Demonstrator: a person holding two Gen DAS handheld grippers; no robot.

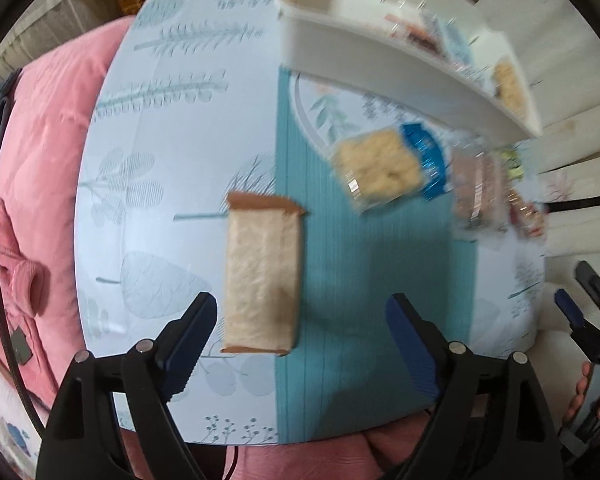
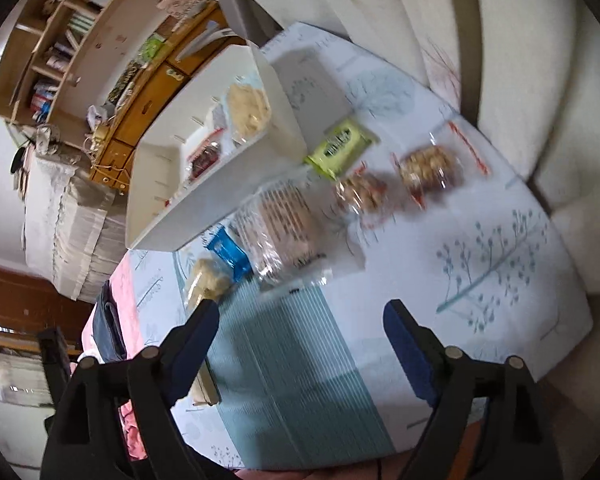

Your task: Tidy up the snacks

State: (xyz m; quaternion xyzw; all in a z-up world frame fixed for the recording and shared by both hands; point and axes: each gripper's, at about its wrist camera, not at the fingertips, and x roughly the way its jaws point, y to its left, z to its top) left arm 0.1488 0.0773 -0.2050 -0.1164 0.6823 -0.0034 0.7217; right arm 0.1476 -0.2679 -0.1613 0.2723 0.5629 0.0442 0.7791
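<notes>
A white bin (image 1: 364, 56) (image 2: 220, 200) stands at the back of the table and holds a few snack packs. My left gripper (image 1: 300, 320) is open and empty, just above a long tan wrapped bar (image 1: 264, 276). Beyond it lie a cracker pack with a blue end (image 1: 384, 168) and a clear pack of brown biscuits (image 1: 480, 188). My right gripper (image 2: 300, 332) is open and empty above the teal mat (image 2: 292, 380). Ahead of it lie the clear biscuit pack (image 2: 284, 228), the cracker pack (image 2: 212, 276), a green pack (image 2: 340, 146) and two clear nut bags (image 2: 364, 192) (image 2: 432, 168).
The table (image 1: 172, 128) has a pale leaf-print cloth. A pink quilt (image 1: 48, 152) lies to its left. A cream sofa (image 2: 520, 40) borders the far side. A wooden shelf unit (image 2: 80, 40) stands behind. The right gripper (image 1: 592, 312) shows at the left view's right edge.
</notes>
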